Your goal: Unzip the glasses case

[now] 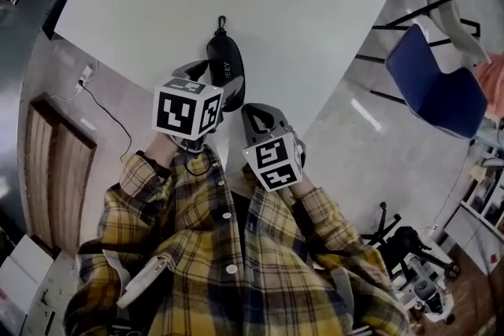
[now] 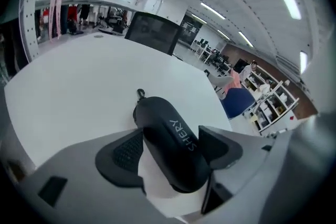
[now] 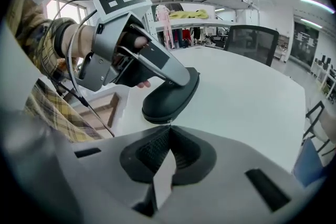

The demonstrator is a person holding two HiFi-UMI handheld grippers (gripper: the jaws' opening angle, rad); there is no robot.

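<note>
**Q:** Where is the case lying?

**Me:** The glasses case [image 1: 226, 68] is lying on the white table [image 1: 299, 4], close to the edge nearest me. It is lying lengthwise, with its clip [image 1: 221, 24] pointing to twelve o'clock and its rounded end to six, toward my chest.

**Q:** Why is your left gripper over it?

**Me:** I am straddling it with my left gripper [image 2: 172, 150], jaws spread wide and one pad on each long flank. I judge that I am bracing the case against sliding under a pull on the zip. I am not seeing the pads bite into the shell.

**Q:** And the right?

**Me:** My right gripper [image 3: 169, 136] is coming in from six o'clock with its jaws pressed together and nothing between them. A small tab [image 3: 169, 122] is showing at the case's near end, just off the tips. I cannot tell whether they are touching it.

**Q:** Is anything getting in the way?

**Me:** Nothing else is lying on the table. A blue chair [image 1: 437, 86] is standing at three o'clock and a cable [image 1: 102, 110] is trailing at eight, both on the floor and well apart. My left gripper's own body is crowding the case from above.
</note>
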